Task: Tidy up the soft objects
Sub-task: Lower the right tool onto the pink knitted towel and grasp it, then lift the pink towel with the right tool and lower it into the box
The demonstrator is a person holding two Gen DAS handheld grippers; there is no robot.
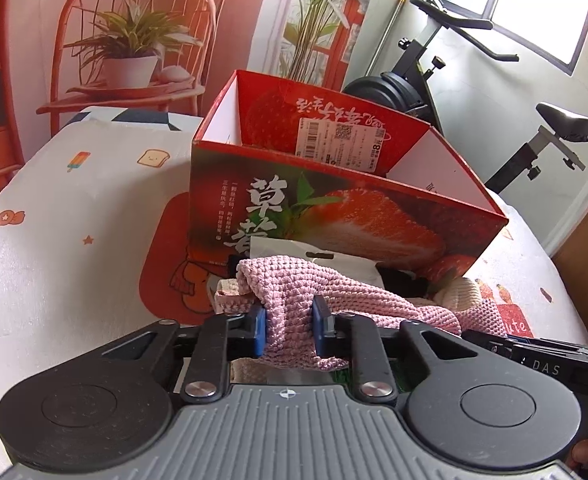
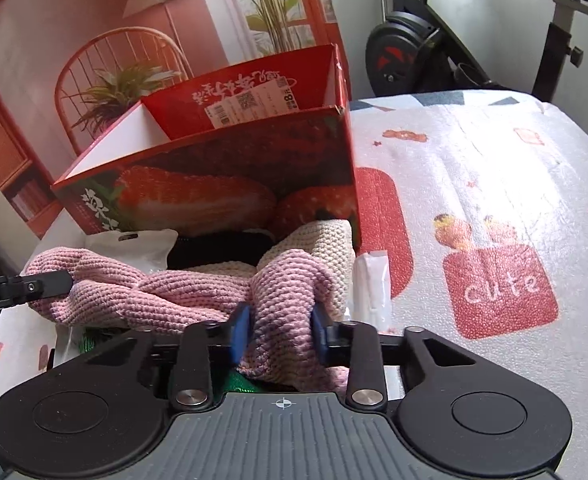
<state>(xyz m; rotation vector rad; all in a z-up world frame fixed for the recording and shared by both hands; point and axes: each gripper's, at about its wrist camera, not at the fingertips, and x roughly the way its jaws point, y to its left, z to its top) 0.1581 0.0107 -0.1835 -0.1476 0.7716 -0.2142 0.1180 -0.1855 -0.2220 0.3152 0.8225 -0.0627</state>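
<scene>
My left gripper (image 1: 289, 322) and right gripper (image 2: 281, 330) each pinch the chunky pink knit (image 2: 166, 292) low in frame, blue pads (image 1: 259, 326) sunk into ribbed folds.

Backdrop print (image 1: 142, 40) covers the rear wall: orange chair, potted plants, lamp. Exercise bike (image 1: 474, 80) stands right of it against a pale wall. Window (image 1: 546, 4) top right, bright daylight. Counter under white cartoon-print cloth (image 2: 494, 184).
</scene>
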